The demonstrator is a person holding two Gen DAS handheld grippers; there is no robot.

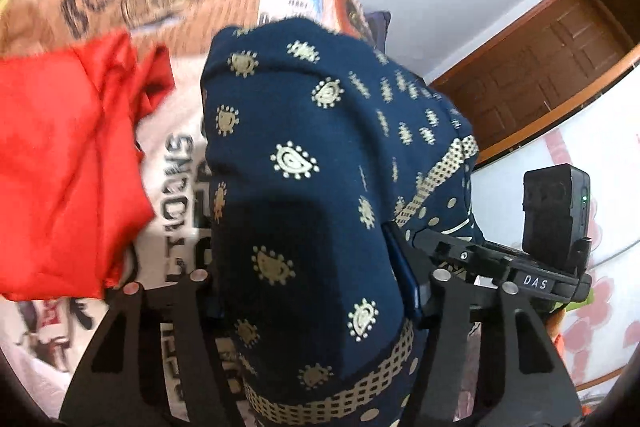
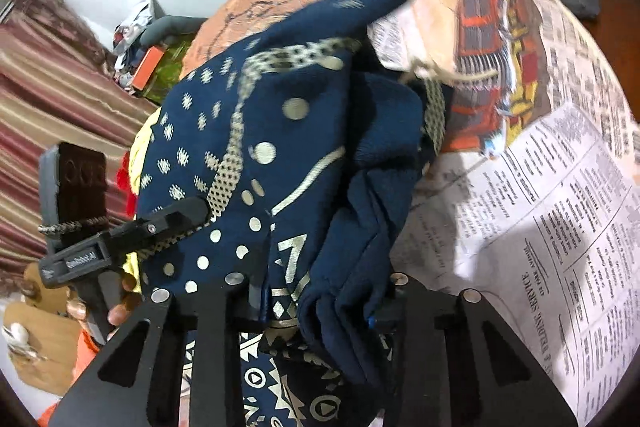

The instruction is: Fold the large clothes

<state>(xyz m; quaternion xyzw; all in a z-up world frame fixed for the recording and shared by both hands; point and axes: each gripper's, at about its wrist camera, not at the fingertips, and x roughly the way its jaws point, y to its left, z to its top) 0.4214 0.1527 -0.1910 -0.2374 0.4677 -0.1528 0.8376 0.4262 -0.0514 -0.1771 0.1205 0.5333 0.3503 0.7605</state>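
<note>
Between the jaws of both grippers the navy garment (image 1: 304, 155) is bunched, raised above the printed sheet (image 2: 540, 211). The left gripper (image 1: 316, 291) is seen pinching a thick fold; the right gripper (image 2: 316, 303) is clamped narrower on gathered layers. The cloth's length is judged to run between them, neither hand nearer.

Navy paisley-print cotton garment (image 1: 304, 163) bunched between left tool (image 1: 316, 291) fingers; red satin cloth (image 1: 60, 163) left of it, on newspaper-covered worktop (image 2: 560, 211).
</note>
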